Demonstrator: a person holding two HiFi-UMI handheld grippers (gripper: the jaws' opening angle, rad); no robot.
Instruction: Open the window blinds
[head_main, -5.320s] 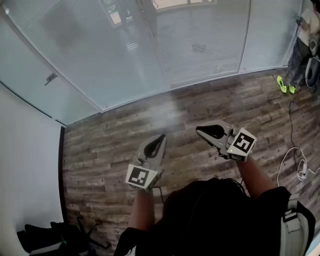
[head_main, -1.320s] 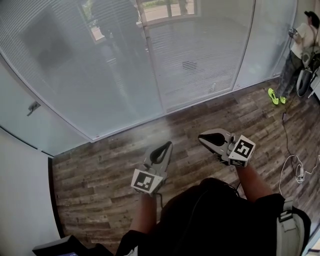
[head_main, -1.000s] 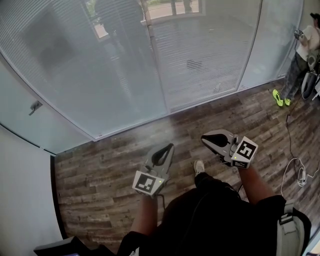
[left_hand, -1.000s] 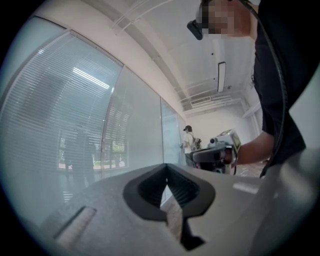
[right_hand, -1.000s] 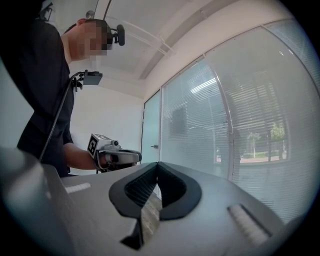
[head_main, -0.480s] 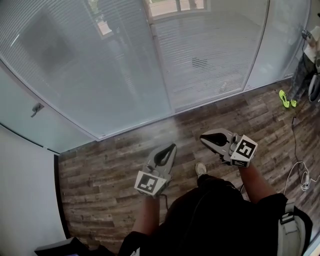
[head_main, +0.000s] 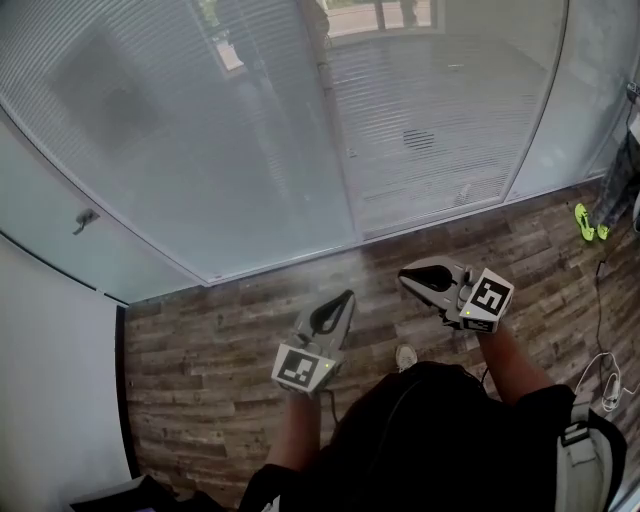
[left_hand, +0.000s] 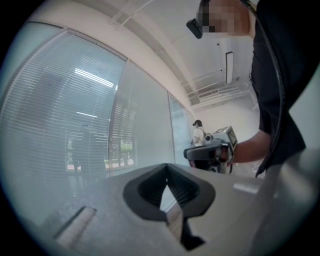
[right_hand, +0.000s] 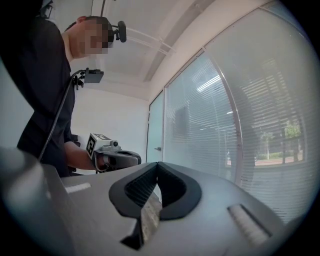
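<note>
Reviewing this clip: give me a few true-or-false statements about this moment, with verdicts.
1. The left gripper and the right gripper are both shut and empty. True.
2. The left gripper grips a blind cord. False: it holds nothing and is well short of the blinds.
3. The floor is made of wooden planks. True.
4. The blinds are pulled up, leaving bare glass. False: they hang down over the glass.
5. A white cable lies on the floor at the right. True.
</note>
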